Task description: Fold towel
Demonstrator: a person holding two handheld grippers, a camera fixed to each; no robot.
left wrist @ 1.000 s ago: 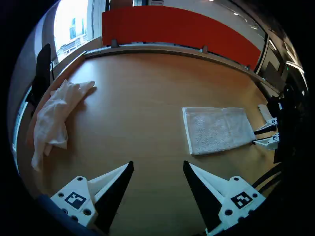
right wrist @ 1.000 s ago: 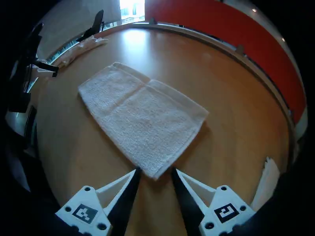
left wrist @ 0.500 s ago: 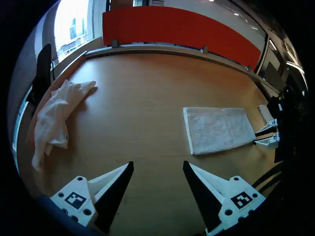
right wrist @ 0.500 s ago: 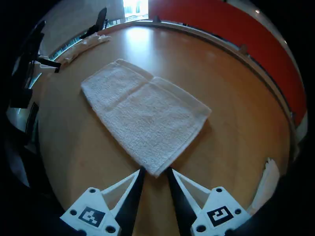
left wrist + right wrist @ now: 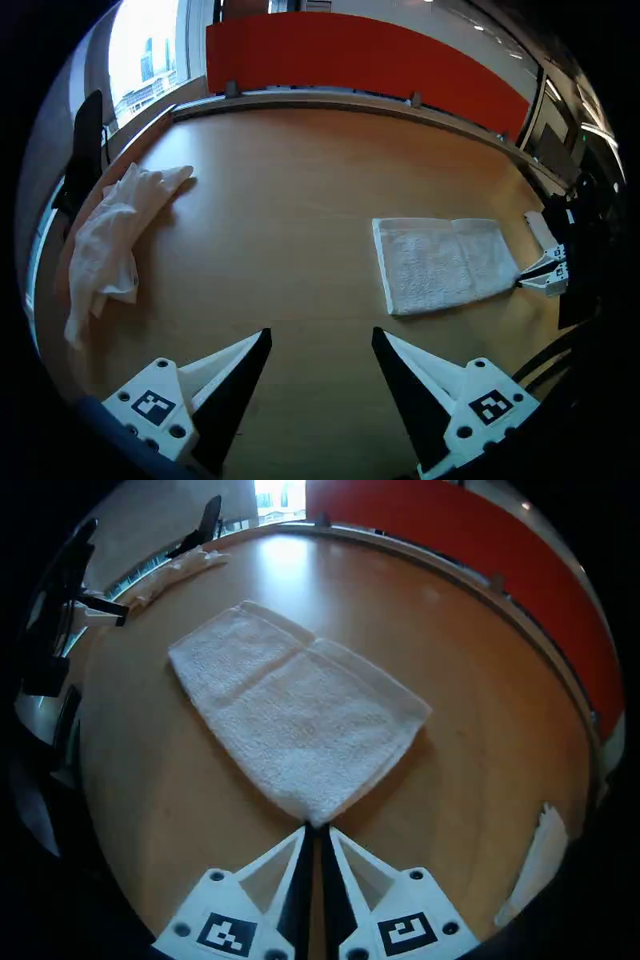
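**Towel (image 5: 296, 720) fold: right gripper (image 5: 318, 830) on the corner**

One white terry towel, nubby and folded into a flat rectangle, lies on the smooth wooden table (image 5: 480, 744). My right gripper is squeezed almost closed, tips pinching the towel's near corner. My left gripper (image 5: 320, 330) hangs wide apart over bare wood, holding nothing. One crumpled cloth (image 5: 108, 240), white too, lies by the table's edge, well apart from the towel.

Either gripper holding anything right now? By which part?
The right gripper pinches the folded towel by its near corner. The left gripper is open and holds nothing.
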